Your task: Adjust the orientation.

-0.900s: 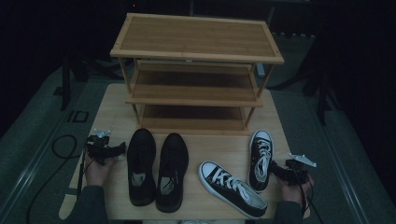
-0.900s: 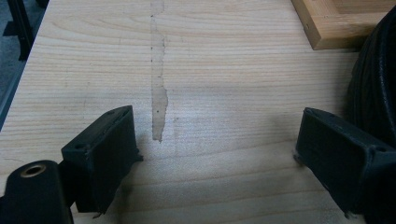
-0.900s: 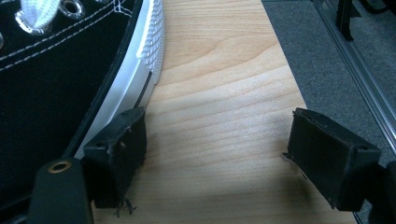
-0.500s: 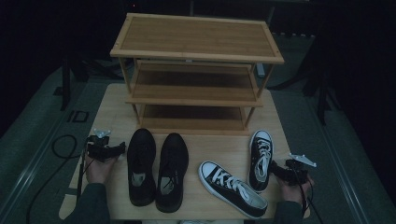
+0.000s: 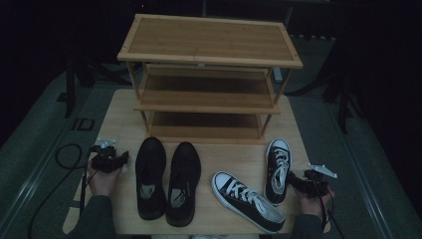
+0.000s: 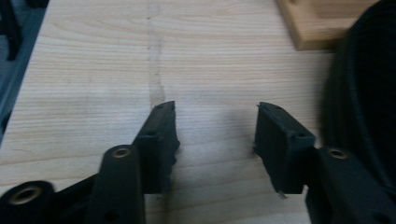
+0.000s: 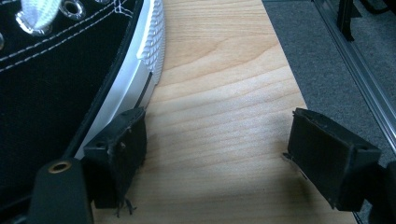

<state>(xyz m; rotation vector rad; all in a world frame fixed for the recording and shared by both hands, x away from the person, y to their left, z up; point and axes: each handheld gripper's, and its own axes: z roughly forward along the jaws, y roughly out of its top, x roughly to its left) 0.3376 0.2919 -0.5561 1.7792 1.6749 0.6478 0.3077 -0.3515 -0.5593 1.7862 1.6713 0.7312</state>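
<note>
A three-tier wooden shoe rack (image 5: 209, 74) stands at the back of the table. In front of it lie two plain black shoes (image 5: 168, 183) side by side, and two black canvas sneakers with white laces: one upright (image 5: 276, 169), one angled (image 5: 246, 200). My left gripper (image 5: 119, 160) rests at the table's left, open, just left of the black shoes; its jaws frame bare wood with a black shoe (image 6: 359, 107) to their right. My right gripper (image 5: 292, 179) is open at the right beside the upright sneaker (image 7: 70, 70), its left pad (image 7: 119, 149) close to the white sole.
The table (image 5: 119, 119) ends close to both hands. A rack foot (image 6: 322, 23) lies ahead of the left gripper. Grey floor (image 7: 327, 46) and a metal rail run past the right edge. A black cable (image 5: 64, 159) loops off the left side.
</note>
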